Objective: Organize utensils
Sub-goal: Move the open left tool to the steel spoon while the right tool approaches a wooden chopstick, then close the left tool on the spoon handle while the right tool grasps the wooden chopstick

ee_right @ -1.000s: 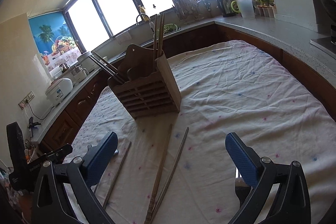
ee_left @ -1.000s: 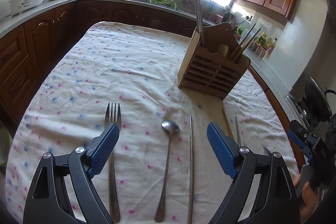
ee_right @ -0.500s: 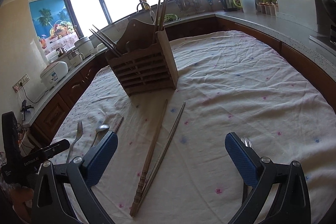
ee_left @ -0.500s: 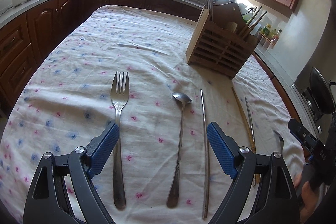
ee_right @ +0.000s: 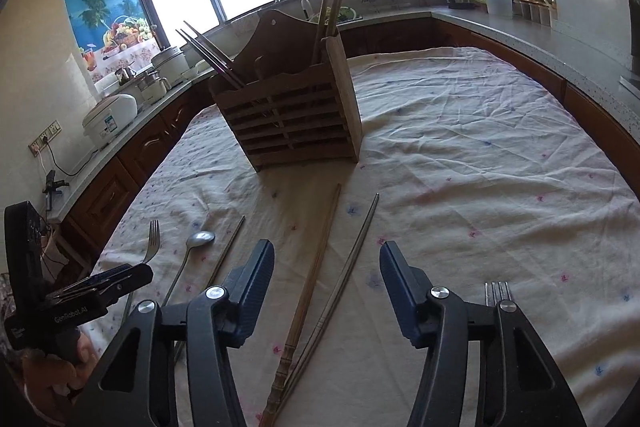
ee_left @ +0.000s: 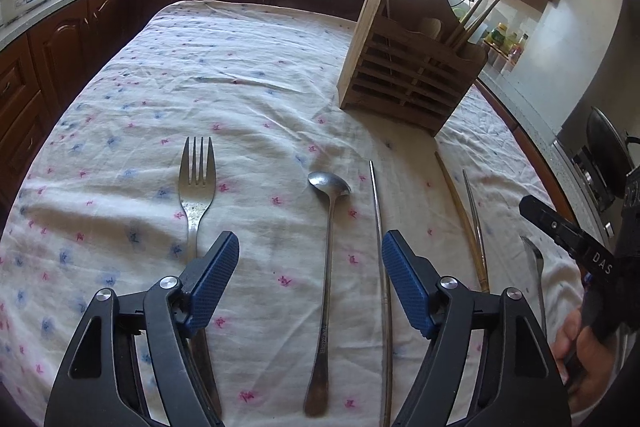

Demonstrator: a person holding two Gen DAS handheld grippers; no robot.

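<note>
Now hovering low over the cloth-covered worktop (ee_left: pixel 248 67), both grippers still empty. Left gripper (ee_left: pixel 310 283) closing its fingers from a wide spread, straddling the long spoon (ee_left: pixel 326 259) and sitting between the fork (ee_left: pixel 196 187) to the left and the metal chopstick (ee_left: pixel 379 247) to the right; pads not yet touching anything. Right gripper (ee_right: pixel 326 289) also closing, about half spread, framing the wooden chopstick (ee_right: pixel 312 279) and the thinner metal chopstick (ee_right: pixel 348 267) lying just beside it, nothing pinched yet. Second fork (ee_right: pixel 498 293) peeking out behind the right finger on the near right.

Risking, probably, a double pick on the right: the two sticks nearly touching at their near ends, so closing fingers likely catching both or flicking one aside. Risking on the left a slip, the spoon's handle being thin, flat on wrinkled cloth, and easy to pinch along with a fold of fabric. Dragging cloth possibly shifting the neighbouring pieces too.

Standing farther off, near the middle of the worktop, the slatted wooden holder (ee_right: pixel 292 123), upright: chopsticks leaning out of one end compartment, more chopsticks rising straight from the other, something rounded and wooden showing between; exact dividers impossible to tell.
</note>
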